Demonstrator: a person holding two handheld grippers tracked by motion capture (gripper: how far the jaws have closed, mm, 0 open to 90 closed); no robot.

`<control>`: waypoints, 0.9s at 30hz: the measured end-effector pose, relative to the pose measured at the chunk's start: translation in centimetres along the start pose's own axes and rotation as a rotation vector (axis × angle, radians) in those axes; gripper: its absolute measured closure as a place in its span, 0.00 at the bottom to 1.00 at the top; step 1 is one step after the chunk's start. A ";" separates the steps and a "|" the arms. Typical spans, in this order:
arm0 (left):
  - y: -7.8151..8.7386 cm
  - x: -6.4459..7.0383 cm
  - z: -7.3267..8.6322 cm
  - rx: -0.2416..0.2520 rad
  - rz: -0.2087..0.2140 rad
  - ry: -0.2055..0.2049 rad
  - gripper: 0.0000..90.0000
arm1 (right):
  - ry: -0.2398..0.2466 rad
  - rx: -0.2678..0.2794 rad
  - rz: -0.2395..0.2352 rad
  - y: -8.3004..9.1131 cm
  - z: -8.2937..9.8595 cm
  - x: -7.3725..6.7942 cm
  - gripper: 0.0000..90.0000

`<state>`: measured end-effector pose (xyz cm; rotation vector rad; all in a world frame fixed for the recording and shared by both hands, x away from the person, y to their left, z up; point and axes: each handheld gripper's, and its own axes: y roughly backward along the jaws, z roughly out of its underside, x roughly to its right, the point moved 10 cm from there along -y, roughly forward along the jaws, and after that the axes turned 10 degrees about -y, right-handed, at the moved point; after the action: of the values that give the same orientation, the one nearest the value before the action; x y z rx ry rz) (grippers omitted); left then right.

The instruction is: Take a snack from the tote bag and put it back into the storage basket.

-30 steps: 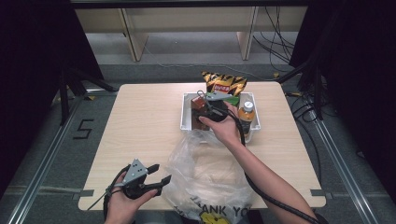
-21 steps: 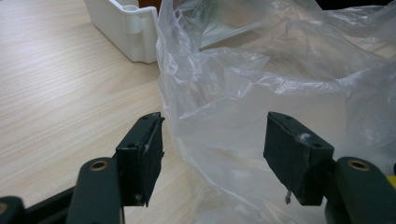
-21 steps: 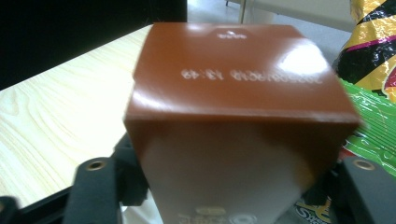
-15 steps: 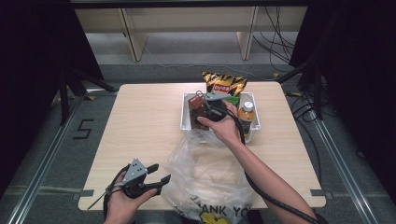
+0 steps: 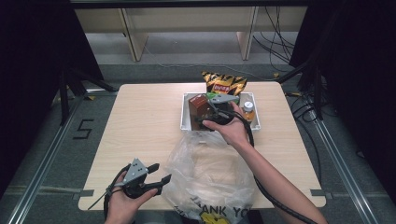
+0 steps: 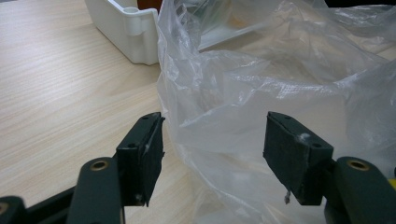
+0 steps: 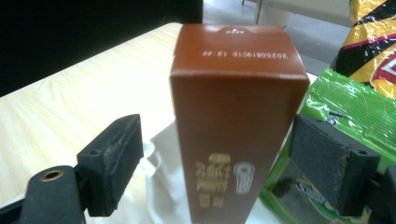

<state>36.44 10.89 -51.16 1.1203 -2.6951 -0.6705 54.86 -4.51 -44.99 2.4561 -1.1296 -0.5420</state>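
With its jaws standing open around the brown carton (image 7: 233, 126) upright in the white bin (image 5: 187, 122), the right gripper (image 5: 215, 113) is risking tipping it if one pad touches first, while the left gripper (image 5: 152, 177) is waiting open-jawed beside the plastic bag (image 5: 210, 172).

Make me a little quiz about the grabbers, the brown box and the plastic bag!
1. True or false: the right gripper is already squeezing the brown box.
2. What stands in front of the left gripper? A) plastic bag B) chip bag C) bottle
3. Fill in: the brown box stands in the white ____.

Key: 1 false, the jaws stand open on either side of it. 2 A. 3 bin.
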 end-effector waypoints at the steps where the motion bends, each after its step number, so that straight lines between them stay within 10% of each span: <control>1: 0.0 0.0 -0.1 0.001 -0.005 0.004 0.42 | -0.006 -0.001 -0.007 0.3 0.1 -0.1 0.20; 14: 0.3 -1.0 -4.2 0.072 0.000 -0.008 0.50 | -0.015 0.040 -0.043 3.5 0.0 0.8 0.39; 27: -2.9 -5.3 -9.6 0.086 -0.046 -0.045 0.82 | 0.018 0.112 -0.005 4.9 -1.1 2.5 0.90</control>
<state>44.92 9.52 -43.72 1.2047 -2.7686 -0.5988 53.87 -9.21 -42.13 2.5539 -1.1768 -0.4691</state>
